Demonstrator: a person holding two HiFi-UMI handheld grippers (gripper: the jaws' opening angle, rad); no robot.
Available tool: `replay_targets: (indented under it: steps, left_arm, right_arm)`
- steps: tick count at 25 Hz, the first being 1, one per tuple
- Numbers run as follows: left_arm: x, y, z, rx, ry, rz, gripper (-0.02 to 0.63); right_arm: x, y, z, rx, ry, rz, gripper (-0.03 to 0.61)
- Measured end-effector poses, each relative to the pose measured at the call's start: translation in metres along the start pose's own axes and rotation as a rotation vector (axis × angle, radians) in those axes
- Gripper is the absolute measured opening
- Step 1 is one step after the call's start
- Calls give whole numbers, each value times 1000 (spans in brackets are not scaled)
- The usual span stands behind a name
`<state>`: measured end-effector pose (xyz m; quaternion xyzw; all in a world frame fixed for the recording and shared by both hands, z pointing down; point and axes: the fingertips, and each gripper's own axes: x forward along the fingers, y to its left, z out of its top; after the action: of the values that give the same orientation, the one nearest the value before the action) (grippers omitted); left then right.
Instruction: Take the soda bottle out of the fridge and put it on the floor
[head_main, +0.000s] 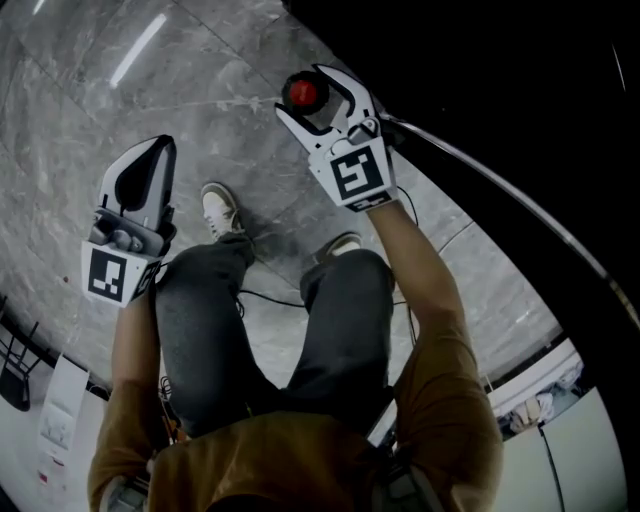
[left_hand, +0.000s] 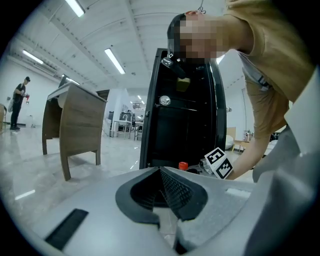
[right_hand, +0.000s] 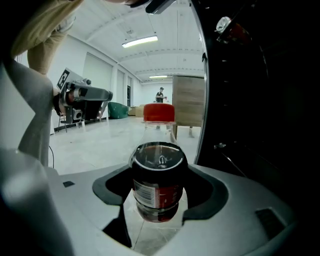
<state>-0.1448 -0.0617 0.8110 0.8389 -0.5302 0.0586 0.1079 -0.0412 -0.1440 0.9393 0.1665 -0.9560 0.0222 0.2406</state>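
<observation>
Right tool (right_hand: 159, 189) grips capped soda bottle (right_hand: 159, 165), dark liquid (right_hand: 162, 196) inside.

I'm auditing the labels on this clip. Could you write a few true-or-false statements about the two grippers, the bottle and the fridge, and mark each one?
1. The right gripper has the soda bottle between its jaws. True.
2. The bottle's cap is blue. False: it is red.
3. The left gripper has its jaws wide apart around a can. False: its jaws are together with nothing between them.
4. The floor is grey and marble-like. True.
5. The bottle stands on a shelf inside the fridge. False: it is outside, over the floor beside the black fridge.
</observation>
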Motion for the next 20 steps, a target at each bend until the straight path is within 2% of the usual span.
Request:
replay_targets:
  steps: [3,9,13,17,20]
  left_arm:
    - [12,6,-21,45,16,-25,2]
    - [31,6,-53,134,30,-136,2]
    - [51,-10,-86,242,61,-248,2]
    - [68,-13,-115,209,58,-270,2]
    - [77,-16,-140,237,100,-275,2]
  right_arm:
    - [18,-5,-29,0,11,-8,296]
    - [47,-6,-76,-37,38,16,296]
    - [61,-12,-108,-43,43,3,296]
    - [71,-8,-136,-7,35,6,296]
    - [82,-1,-147,3,4,14,296]
